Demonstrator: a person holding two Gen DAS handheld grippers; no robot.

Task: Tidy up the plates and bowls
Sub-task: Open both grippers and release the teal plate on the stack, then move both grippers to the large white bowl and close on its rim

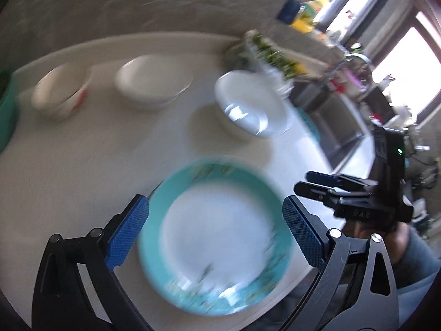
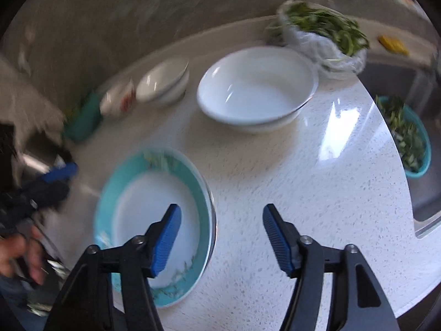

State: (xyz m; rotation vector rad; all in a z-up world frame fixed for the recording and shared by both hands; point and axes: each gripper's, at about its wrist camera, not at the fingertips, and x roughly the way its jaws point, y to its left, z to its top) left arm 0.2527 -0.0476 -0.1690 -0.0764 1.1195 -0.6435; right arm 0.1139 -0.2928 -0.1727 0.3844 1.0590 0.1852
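Left wrist view shows my left tongs (image 1: 215, 218) spread wide above the teal-rimmed plate (image 1: 217, 251), gripping nothing. That plate lies flat on the white counter (image 1: 82, 171), near its front edge. Behind it sit a big white bowl (image 1: 248, 107), a shallow bowl (image 1: 151, 82) and a small cup (image 1: 60, 91). My right tongs (image 2: 220, 234) also stand apart, empty, over the plate's right rim.

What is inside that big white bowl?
The big white bowl looks empty: only glossy white inside with light reflections. A second rim below suggests it sits in another bowl, whose inside is covered.
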